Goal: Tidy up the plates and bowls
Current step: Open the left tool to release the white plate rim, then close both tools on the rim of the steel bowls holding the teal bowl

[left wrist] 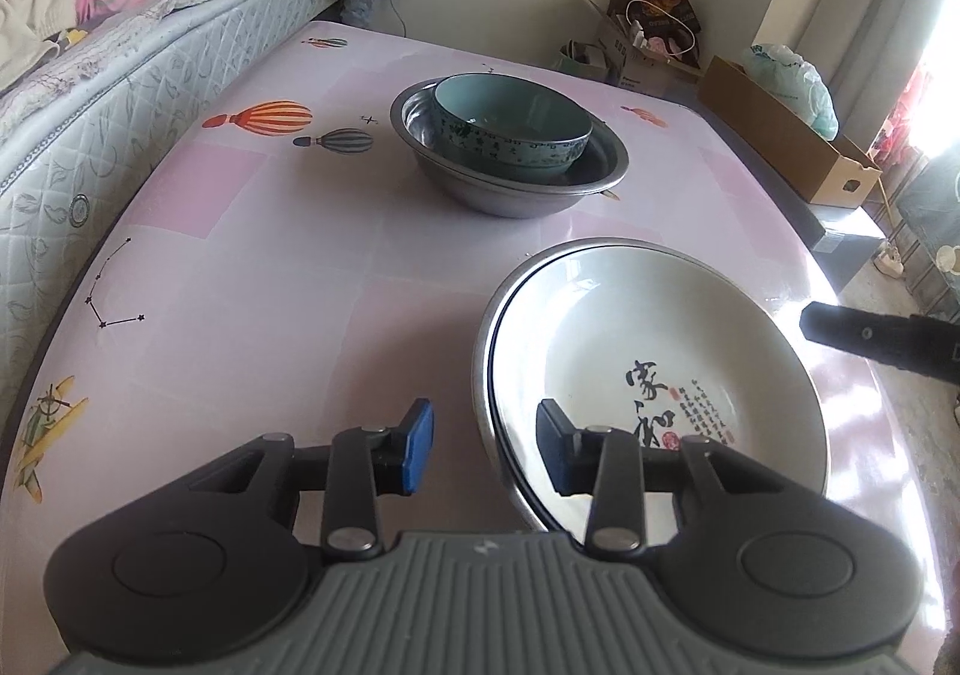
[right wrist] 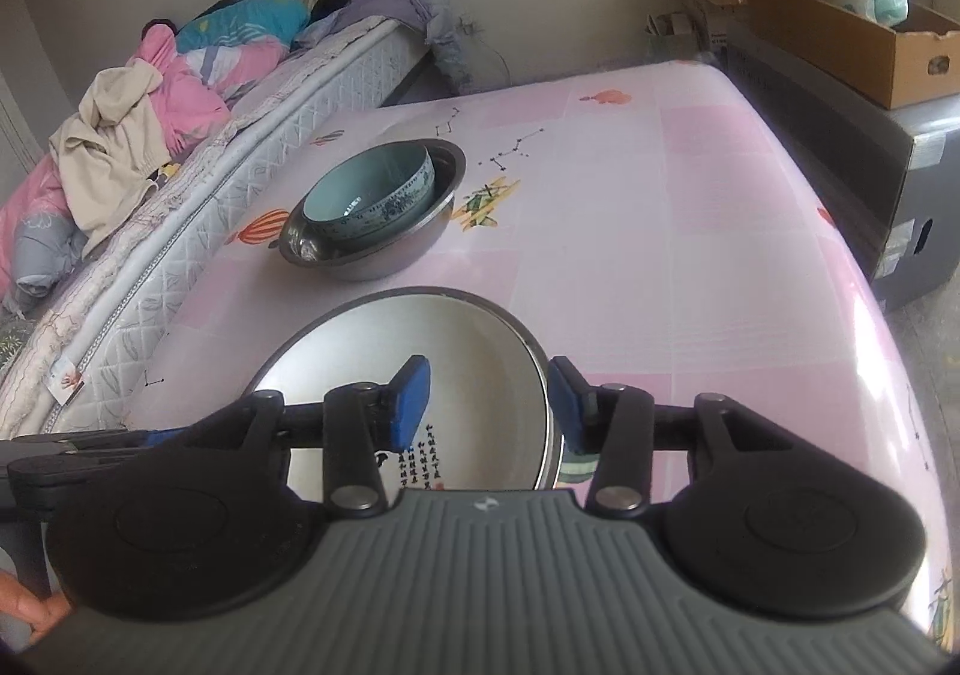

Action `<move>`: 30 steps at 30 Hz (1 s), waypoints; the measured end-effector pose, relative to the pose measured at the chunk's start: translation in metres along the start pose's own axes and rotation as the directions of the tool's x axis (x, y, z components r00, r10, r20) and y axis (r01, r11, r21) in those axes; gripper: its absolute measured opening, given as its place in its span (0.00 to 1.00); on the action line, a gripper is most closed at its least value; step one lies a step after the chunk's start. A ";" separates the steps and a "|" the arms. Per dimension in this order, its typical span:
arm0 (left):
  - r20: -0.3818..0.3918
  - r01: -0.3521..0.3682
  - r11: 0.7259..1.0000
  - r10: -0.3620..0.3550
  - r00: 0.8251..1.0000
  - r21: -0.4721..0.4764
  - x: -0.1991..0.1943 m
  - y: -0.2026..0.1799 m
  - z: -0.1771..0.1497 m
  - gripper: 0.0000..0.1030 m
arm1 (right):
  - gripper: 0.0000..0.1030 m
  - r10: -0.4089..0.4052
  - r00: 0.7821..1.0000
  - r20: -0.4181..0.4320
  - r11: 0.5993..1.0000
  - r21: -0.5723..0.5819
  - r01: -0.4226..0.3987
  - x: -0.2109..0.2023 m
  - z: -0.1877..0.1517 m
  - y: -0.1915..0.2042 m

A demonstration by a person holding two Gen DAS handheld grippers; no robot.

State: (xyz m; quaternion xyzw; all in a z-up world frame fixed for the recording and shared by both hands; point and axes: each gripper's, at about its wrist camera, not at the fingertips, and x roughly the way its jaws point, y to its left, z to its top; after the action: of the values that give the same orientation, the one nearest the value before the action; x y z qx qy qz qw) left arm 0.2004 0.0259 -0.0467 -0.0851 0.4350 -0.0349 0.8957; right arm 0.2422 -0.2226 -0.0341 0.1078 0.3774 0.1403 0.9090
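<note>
Left gripper: jaws part open, straddling the near-left rim of the white plate; one blue pad sits outside the rim, the other hangs over the plate's inner slope, and neither presses on it, so nothing is held
Right gripper: jaws likewise part open around the opposite rim of the same plate; one pad lies over the inside, the other just outside the dark edge, with a gap on both sides
Plate stack: the white plate with black calligraphy lies in a metal plate whose silver lip shows just outside the white rim, right under both grippers
Bowl stack: ahead of both grippers, well apart from the plates, a teal bowl sits tilted inside a steel bowl on the pink tablecloth
Step in hand: judged to be a release, the plate set down in the metal one and both grippers letting go
Doing it well: open each pair wide enough to clear the rim, then draw back outward and up along the fingers so that no pad catches the lip and drags or tips the plate
Risk: an inner pad lifting under the rim could shift the white plate off centre
Still undone: the teal bowl leans in the steel one and looks worth seating flat
</note>
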 end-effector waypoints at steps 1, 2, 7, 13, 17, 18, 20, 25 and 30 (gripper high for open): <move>0.000 0.003 1.000 -0.003 1.000 -0.002 0.000 0.000 -0.001 0.37 | 0.43 -0.007 1.000 0.011 1.000 -0.007 0.007 -0.004 0.002 0.001; -0.002 0.005 1.000 -0.005 1.000 -0.001 0.000 0.000 -0.001 0.37 | 0.43 -0.010 1.000 0.017 1.000 -0.007 0.010 -0.007 0.003 0.000; -0.007 0.009 1.000 -0.009 1.000 0.016 0.000 -0.003 -0.003 0.39 | 0.45 -0.009 1.000 -0.020 0.999 0.038 0.010 -0.006 -0.008 -0.012; 0.043 -0.026 1.000 0.026 0.999 0.006 -0.009 0.005 0.008 0.59 | 0.45 0.015 1.000 -0.005 0.998 0.053 -0.015 -0.008 -0.005 -0.011; 0.082 -0.048 0.999 0.050 0.995 -0.019 -0.013 0.017 0.027 0.66 | 0.45 0.053 0.998 0.035 0.997 0.050 -0.054 -0.010 0.020 -0.010; 0.088 -0.057 0.998 0.060 0.994 -0.031 -0.012 0.020 0.034 0.67 | 0.45 0.062 0.997 0.041 0.997 0.052 -0.065 -0.008 0.026 -0.011; 0.099 -0.061 0.997 0.066 0.993 -0.057 -0.009 0.028 0.047 0.71 | 0.45 0.081 0.996 0.038 0.995 0.060 -0.083 0.000 0.041 -0.012; 0.084 -0.087 0.990 0.097 0.992 -0.107 0.016 0.046 0.087 0.75 | 0.45 0.121 0.993 0.006 0.989 0.087 -0.121 0.038 0.081 -0.013; 0.061 -0.095 0.982 0.106 0.992 -0.163 0.048 0.058 0.122 0.74 | 0.43 0.159 0.986 -0.060 0.977 0.153 -0.148 0.093 0.116 -0.016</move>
State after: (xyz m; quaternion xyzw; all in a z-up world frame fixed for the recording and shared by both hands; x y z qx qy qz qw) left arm 0.3250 0.0916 -0.0204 -0.1357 0.4089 0.0483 0.9011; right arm 0.3907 -0.2172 -0.0197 0.1989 0.4097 0.1853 0.8708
